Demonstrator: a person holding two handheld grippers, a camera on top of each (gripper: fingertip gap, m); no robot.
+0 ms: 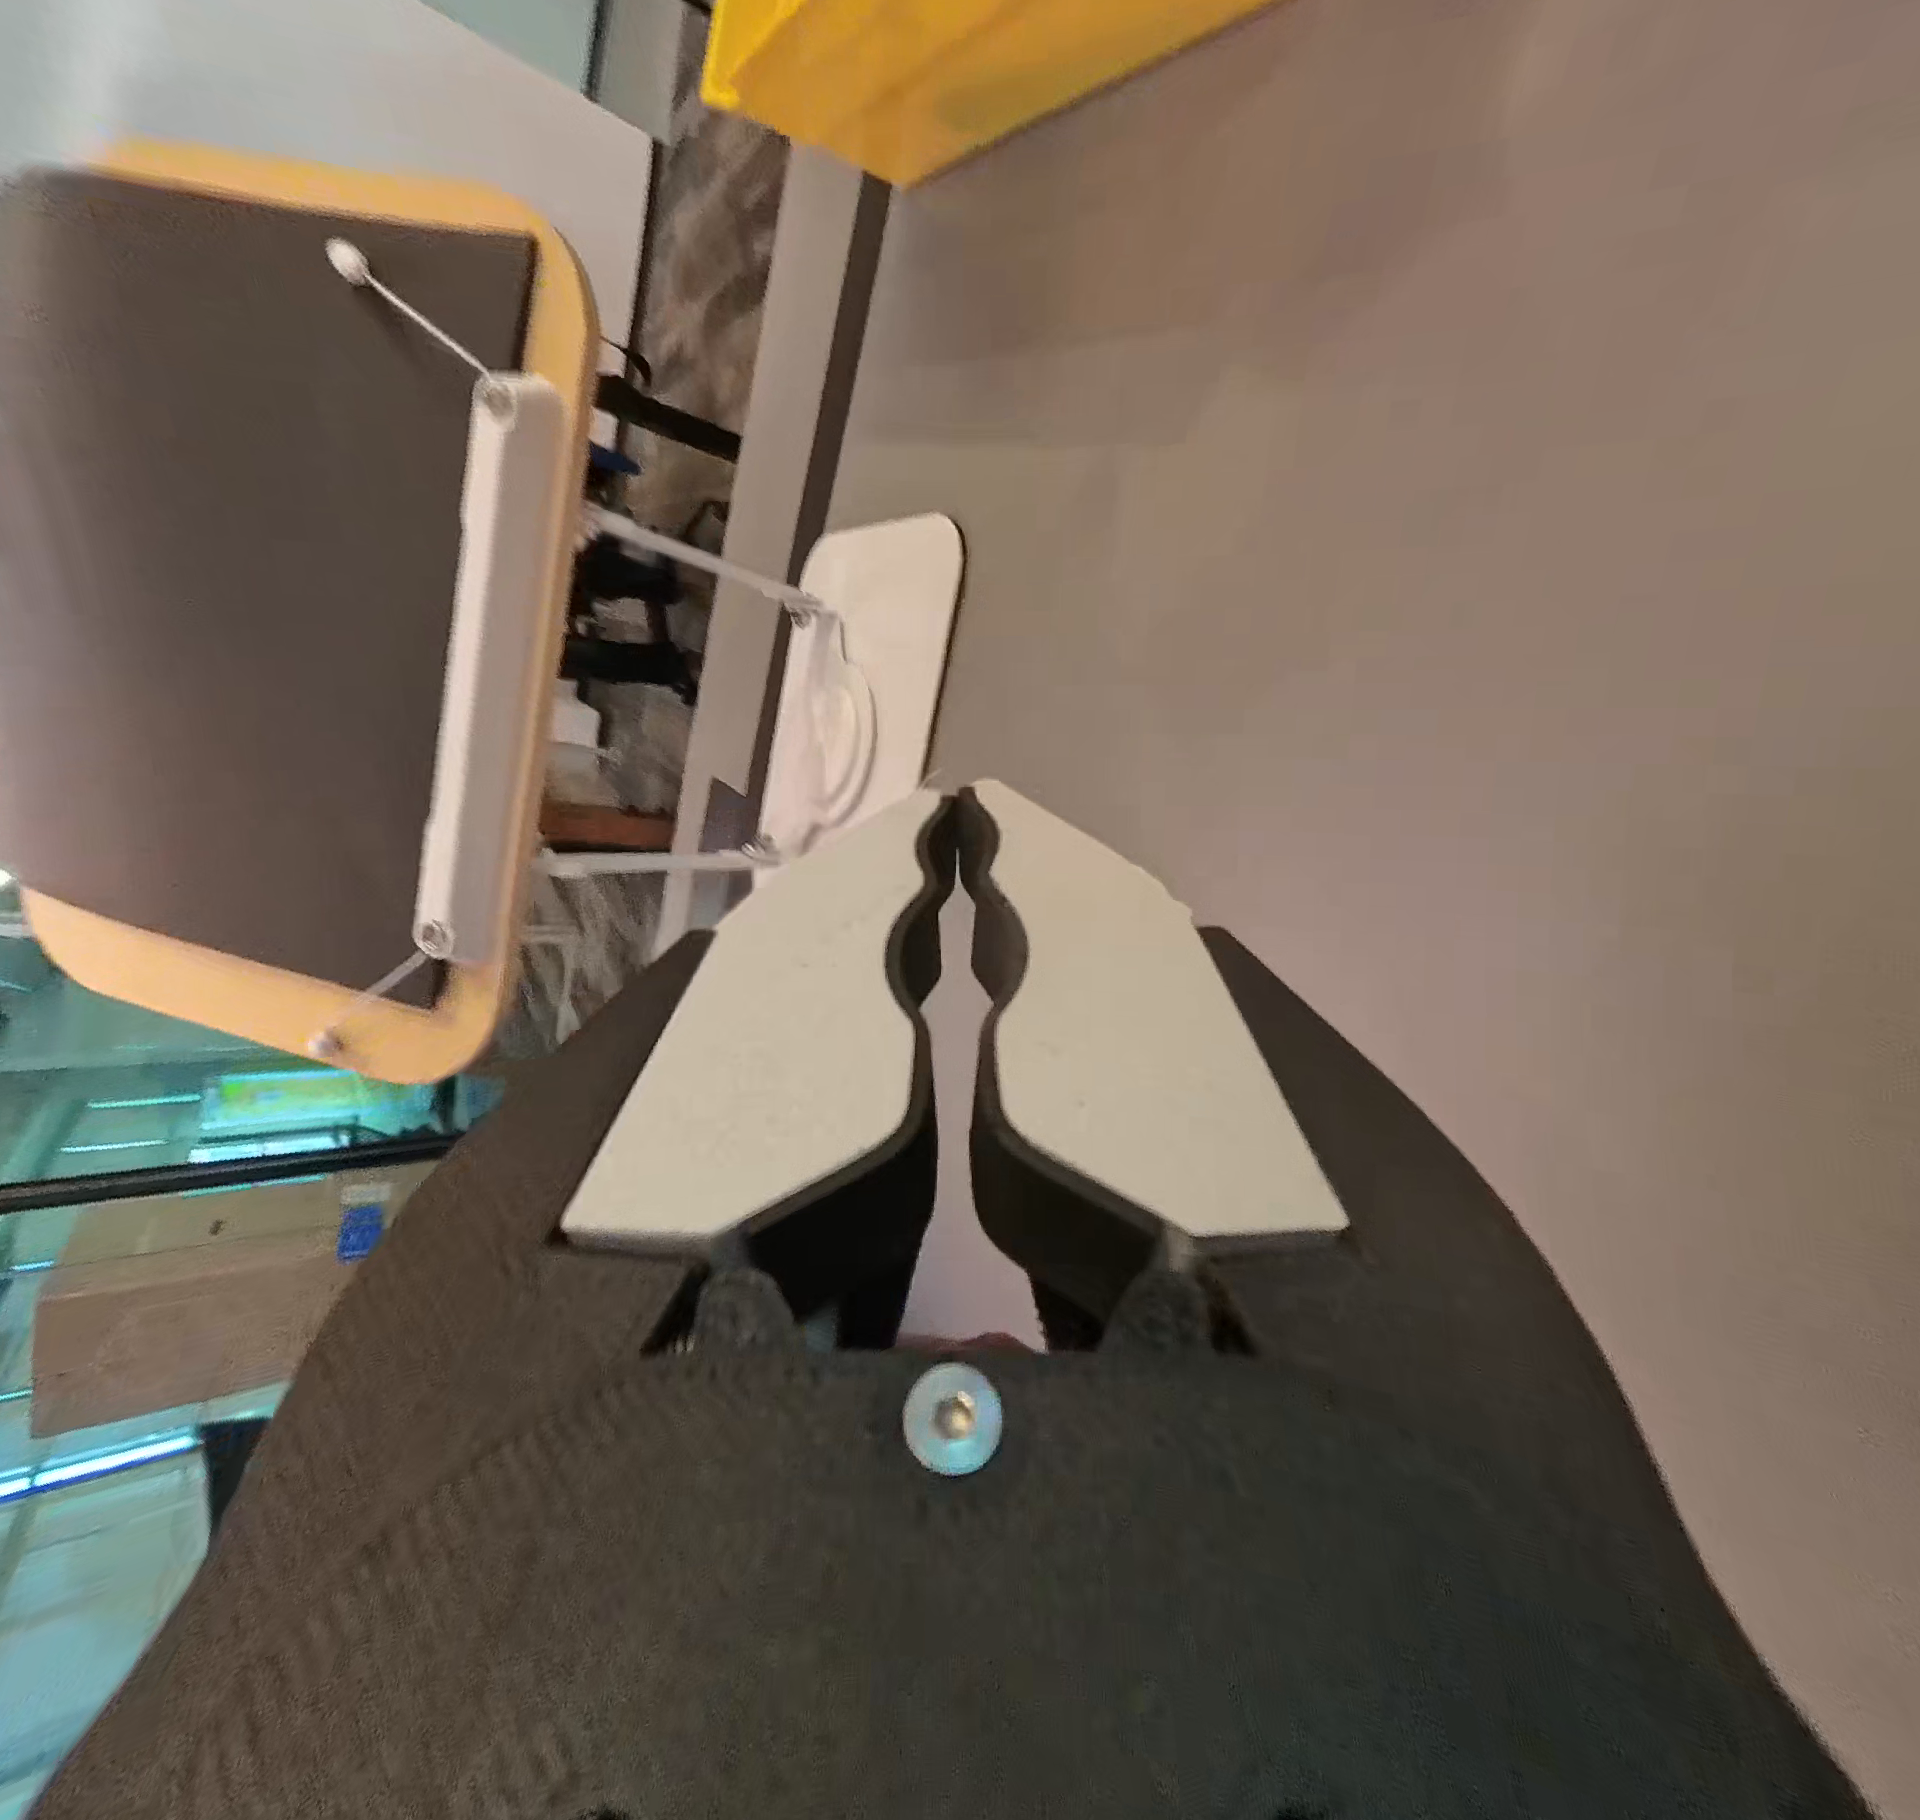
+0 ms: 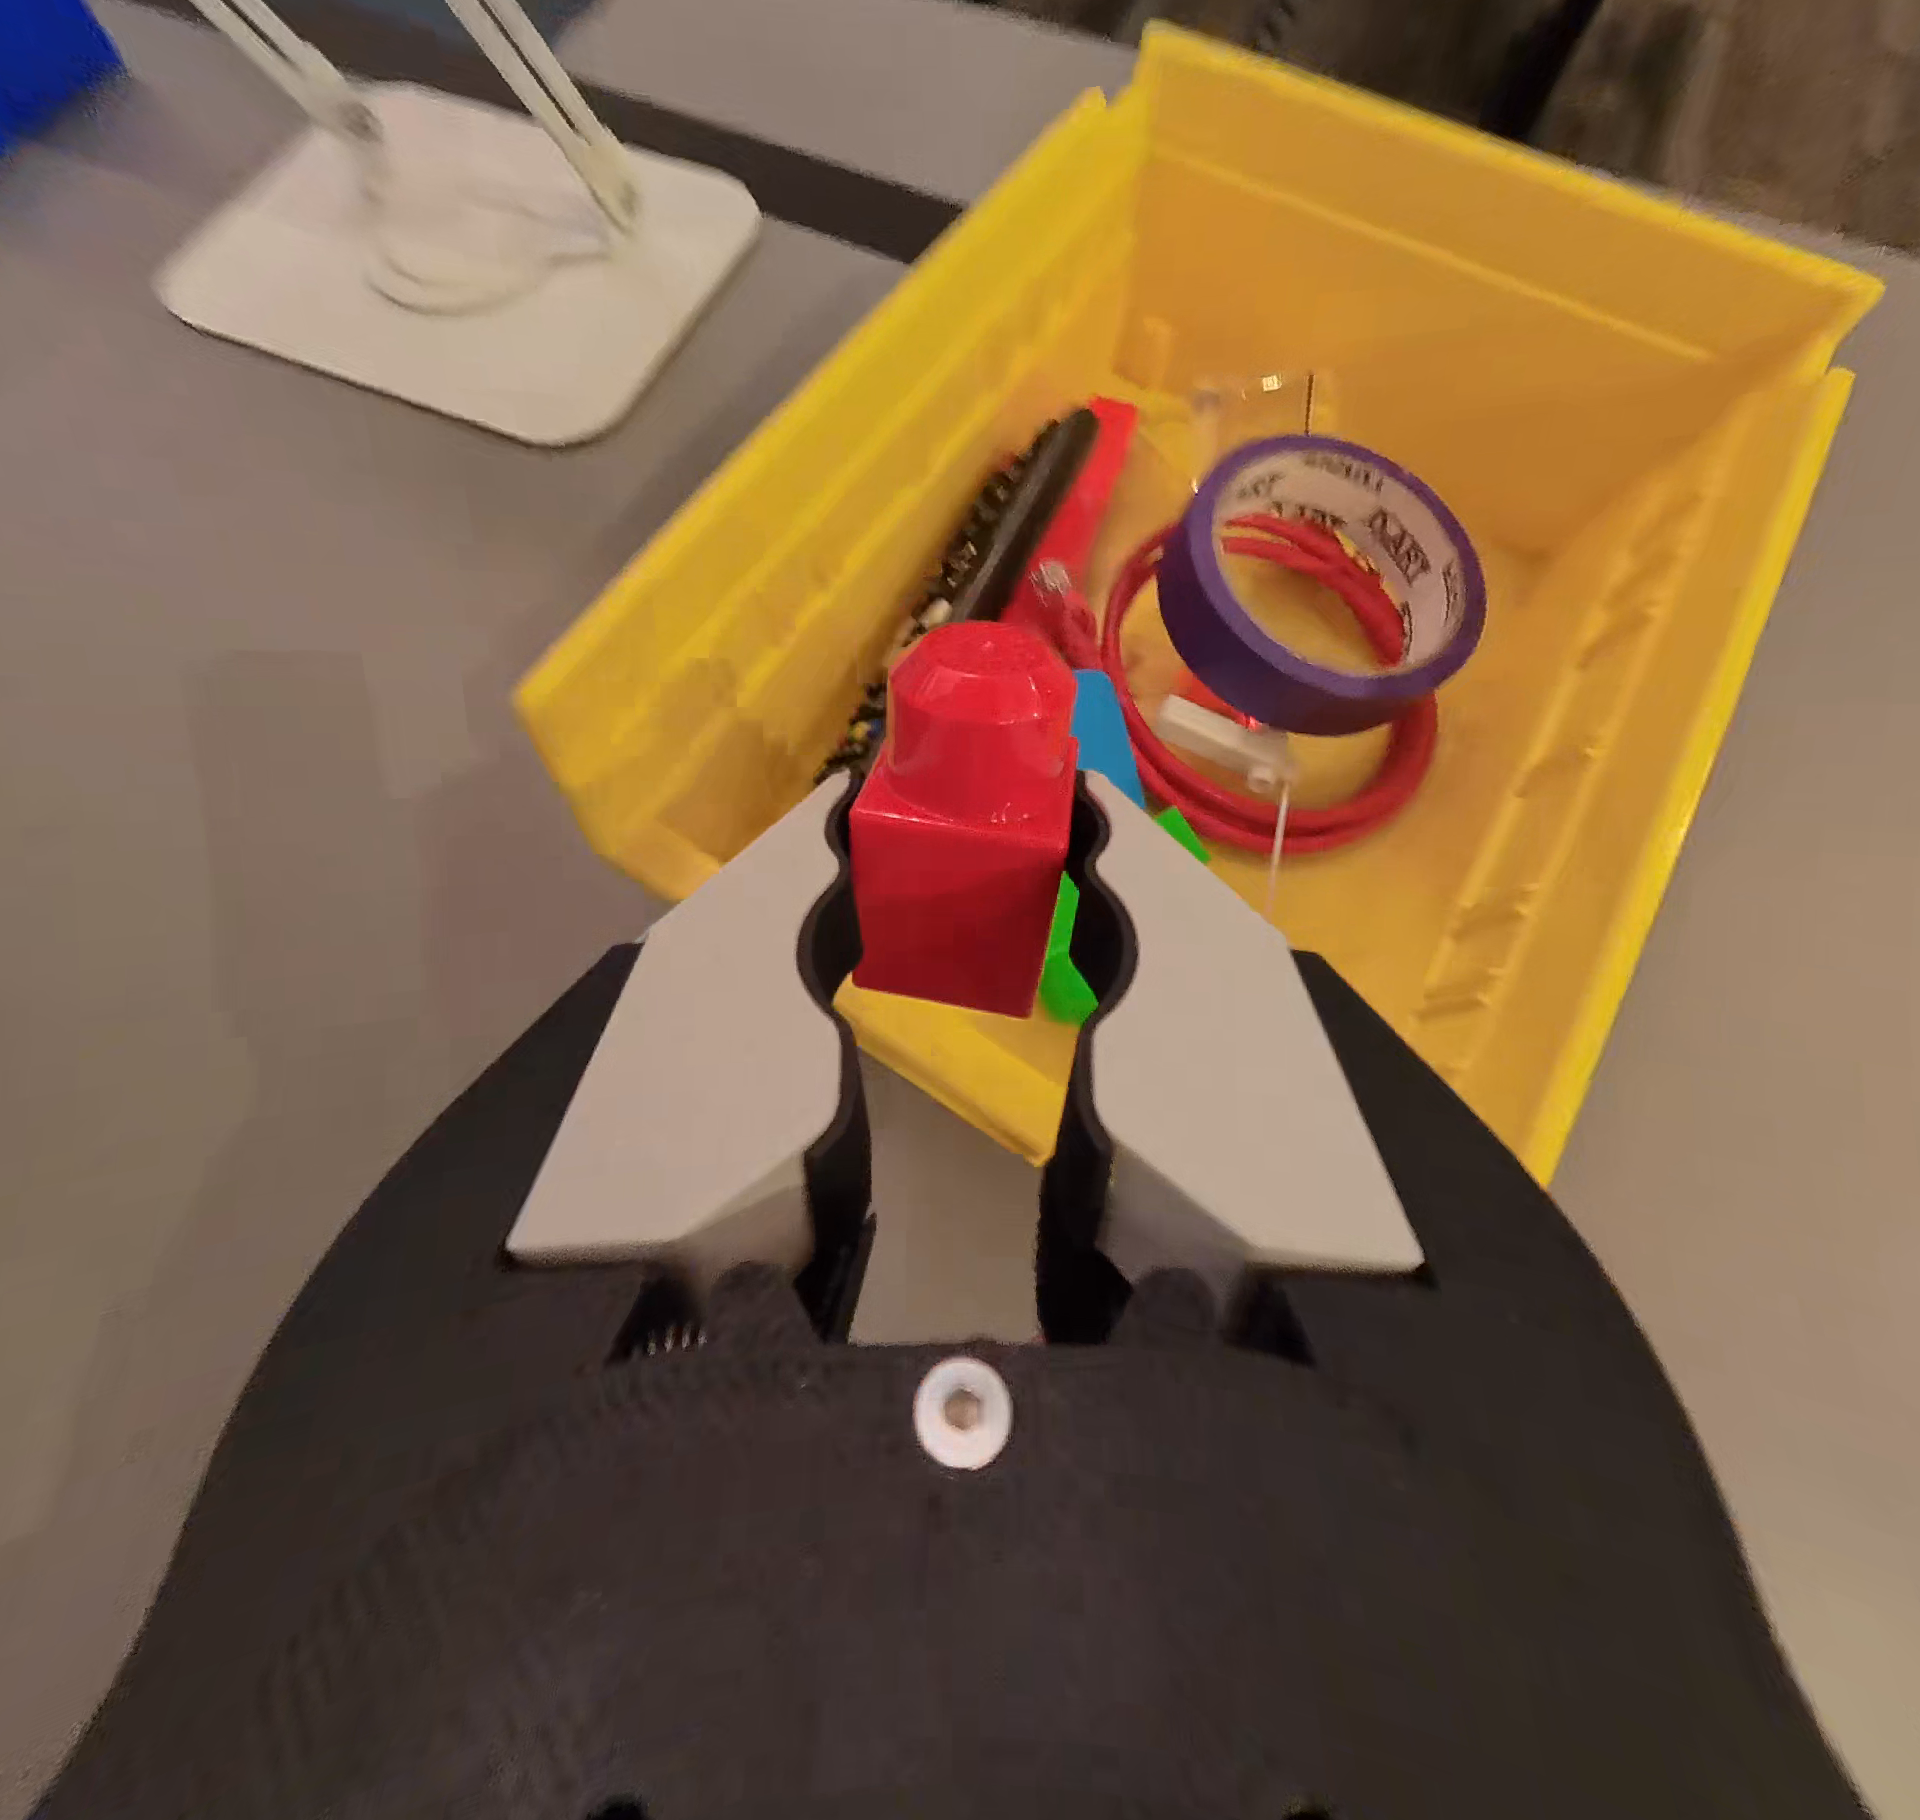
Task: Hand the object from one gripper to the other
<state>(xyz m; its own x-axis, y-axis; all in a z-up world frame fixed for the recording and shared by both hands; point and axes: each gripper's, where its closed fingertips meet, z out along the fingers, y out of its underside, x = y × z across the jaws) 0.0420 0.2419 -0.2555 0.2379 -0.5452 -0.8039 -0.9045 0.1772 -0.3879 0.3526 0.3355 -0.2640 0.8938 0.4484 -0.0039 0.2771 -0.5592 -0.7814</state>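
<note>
Nearest in the left wrist view, the left gripper (image 1: 958, 804) has its two grey fingers brought together until the tips all but meet, with nothing between them; it looks rolled onto its side, since the grey table (image 1: 1455, 731) rises like a wall on the right, and it points toward the white stand base (image 1: 894, 627) and the tilted orange-rimmed board (image 1: 260, 575) that base carries on thin struts. I judge it idle, and it would have to spread its fingers before it could receive anything. In the right wrist view, the right gripper (image 2: 961, 814) is clamped on the red block (image 2: 966, 866), held by its square body so the round stud juts forward, probably left free as the part to offer. It is held above the near left corner of the yellow bin (image 2: 1507, 243), which holds a black brush, red cable and, to the right, a purple tape roll (image 2: 1320, 586). Neither view shows the other gripper, so the handover seems some way off.
</note>
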